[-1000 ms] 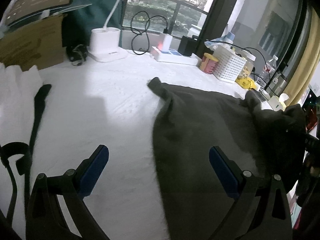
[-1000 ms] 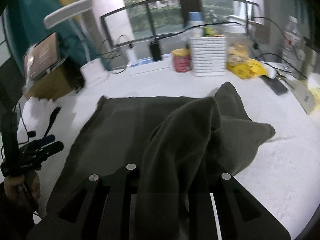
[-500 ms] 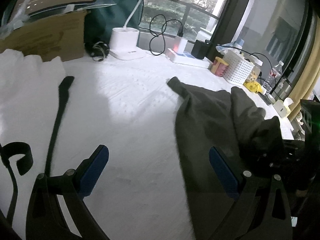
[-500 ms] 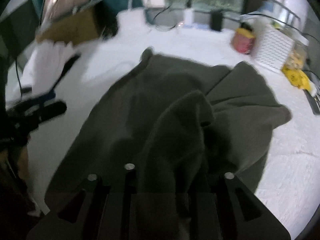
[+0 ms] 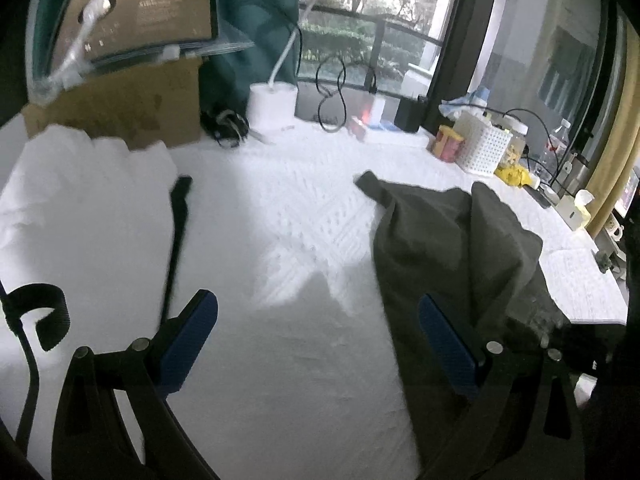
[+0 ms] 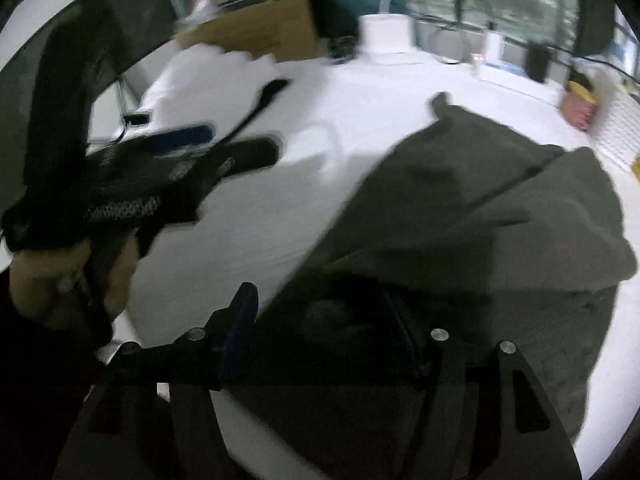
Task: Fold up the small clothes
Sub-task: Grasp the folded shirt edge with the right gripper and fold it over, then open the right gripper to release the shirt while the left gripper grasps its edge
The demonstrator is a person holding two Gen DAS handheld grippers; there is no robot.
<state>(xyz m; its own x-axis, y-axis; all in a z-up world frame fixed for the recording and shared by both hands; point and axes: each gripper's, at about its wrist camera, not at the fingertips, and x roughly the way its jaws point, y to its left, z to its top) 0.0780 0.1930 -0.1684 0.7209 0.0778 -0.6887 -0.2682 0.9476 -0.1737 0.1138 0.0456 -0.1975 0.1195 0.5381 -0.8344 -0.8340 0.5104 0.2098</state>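
1. The right gripper [image 6: 320, 328] has just been opening its jaws; the dark olive soft cloth garment [image 6: 480, 216] lies loose between them, released on the white textured table cover [image 5: 304, 208]. Risk: a blue pad may catch the fabric on lifting and undo the fold.
2. The left gripper [image 5: 316, 340] is spread wide and empty, beside the garment's left edge. The table is free there.
3. The black strap [image 5: 178, 224] on the left could tangle.
4. Far: the white perforated plastic basket [image 5: 486, 148] and cables crowd the back; little room there.
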